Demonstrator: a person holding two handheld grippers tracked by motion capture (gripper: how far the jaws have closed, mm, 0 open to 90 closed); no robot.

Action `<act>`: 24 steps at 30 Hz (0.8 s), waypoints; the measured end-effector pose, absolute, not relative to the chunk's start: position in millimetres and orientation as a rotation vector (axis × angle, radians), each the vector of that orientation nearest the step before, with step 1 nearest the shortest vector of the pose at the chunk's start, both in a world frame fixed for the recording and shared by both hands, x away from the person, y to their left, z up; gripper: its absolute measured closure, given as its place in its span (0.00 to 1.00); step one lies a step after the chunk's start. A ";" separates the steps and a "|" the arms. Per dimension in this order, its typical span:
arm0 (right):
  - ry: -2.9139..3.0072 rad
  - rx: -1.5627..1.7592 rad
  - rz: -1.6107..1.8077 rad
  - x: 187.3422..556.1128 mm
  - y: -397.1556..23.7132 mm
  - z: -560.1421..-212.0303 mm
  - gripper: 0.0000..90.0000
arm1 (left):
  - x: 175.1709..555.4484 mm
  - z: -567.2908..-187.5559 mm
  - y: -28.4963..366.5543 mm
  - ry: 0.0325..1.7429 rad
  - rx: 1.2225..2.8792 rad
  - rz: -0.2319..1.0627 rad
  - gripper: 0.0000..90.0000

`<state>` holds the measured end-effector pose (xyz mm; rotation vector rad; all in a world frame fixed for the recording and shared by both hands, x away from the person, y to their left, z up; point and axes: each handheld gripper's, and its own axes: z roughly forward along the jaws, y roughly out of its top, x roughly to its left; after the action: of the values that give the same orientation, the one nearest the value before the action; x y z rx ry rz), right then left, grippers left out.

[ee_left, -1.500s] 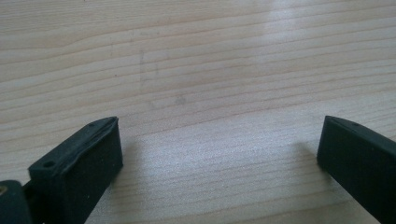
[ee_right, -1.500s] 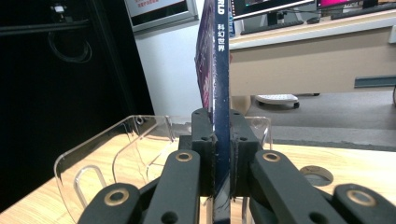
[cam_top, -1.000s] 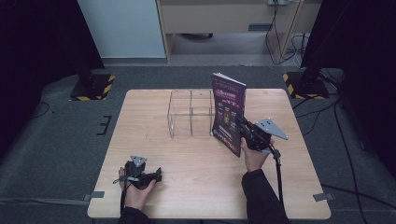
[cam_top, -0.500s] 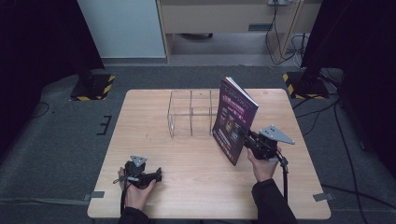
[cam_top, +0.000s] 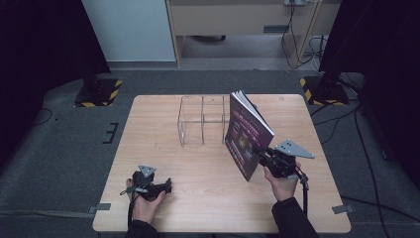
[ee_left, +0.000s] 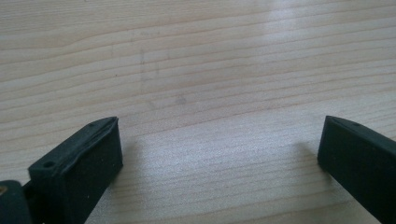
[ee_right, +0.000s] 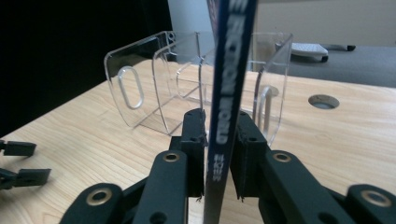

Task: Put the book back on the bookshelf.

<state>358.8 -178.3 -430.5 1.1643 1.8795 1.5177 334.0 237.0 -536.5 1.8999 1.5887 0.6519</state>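
At frame center-right, the right gripper (cam_top: 261, 152) pinches an upright purple book (cam_top: 246, 134) by its spine beside the clear 3-slot rack (cam_top: 203, 121), jaws just easing apart, so it may slip and topple; left gripper (cam_top: 166, 185) rests open.

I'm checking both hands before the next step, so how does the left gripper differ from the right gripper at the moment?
The left gripper has its jaws wide apart with nothing between them, only bare table; the right gripper is clamped on a thin book by its spine, though its jaws have just been opening slightly. The left gripper rests low on the table near the front edge; the right gripper holds the book upright beside the clear organizer. Both have black jaws.
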 end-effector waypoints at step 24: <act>1.742 1.254 1.535 364.9 -177.5 -413.2 0.94 | 334.1 -536.5 237.0 1.589 1.900 0.652 0.00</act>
<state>364.9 -177.5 -413.2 1.2539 1.7423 1.5352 334.1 237.0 -536.5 1.8996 1.5887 0.6518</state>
